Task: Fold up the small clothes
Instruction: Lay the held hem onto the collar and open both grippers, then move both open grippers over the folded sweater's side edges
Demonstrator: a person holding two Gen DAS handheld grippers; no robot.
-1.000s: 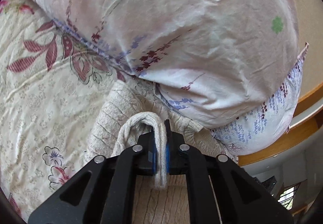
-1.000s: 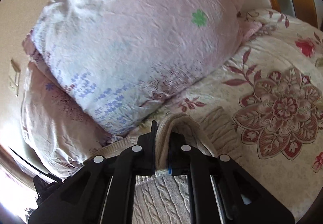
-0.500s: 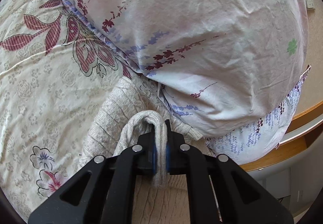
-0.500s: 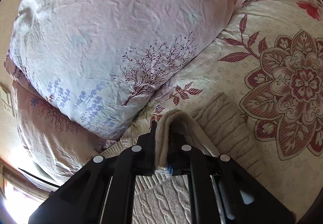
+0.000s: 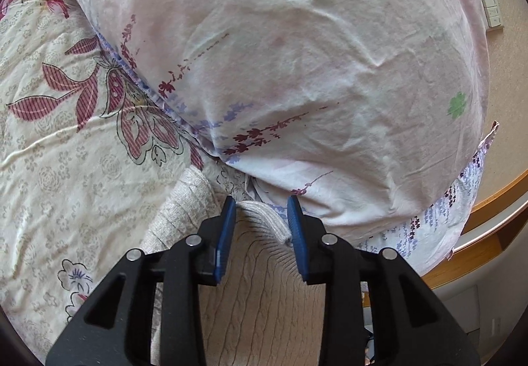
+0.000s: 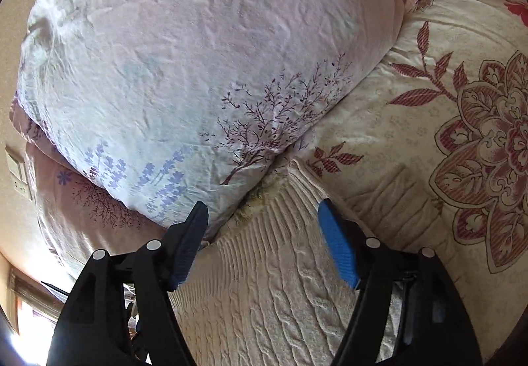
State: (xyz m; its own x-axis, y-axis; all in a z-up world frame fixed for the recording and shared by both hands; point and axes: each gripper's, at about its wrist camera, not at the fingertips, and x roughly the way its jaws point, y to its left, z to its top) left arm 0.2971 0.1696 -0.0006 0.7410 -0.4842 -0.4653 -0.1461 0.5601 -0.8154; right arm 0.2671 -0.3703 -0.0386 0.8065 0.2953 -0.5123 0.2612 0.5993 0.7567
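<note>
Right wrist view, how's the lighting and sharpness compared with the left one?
Right wrist view: blown-out glare at the lower left edge, sunlit sweater knit crisp, pillow evenly lit. Left wrist view: softer light, pillow creases and sweater sharp, no blur. Both: strong fisheye bending, dark corners.

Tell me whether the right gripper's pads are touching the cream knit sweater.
Apart. The right wrist view shows the right gripper opening, both pads clear of the sweater lying flat between them.
</note>
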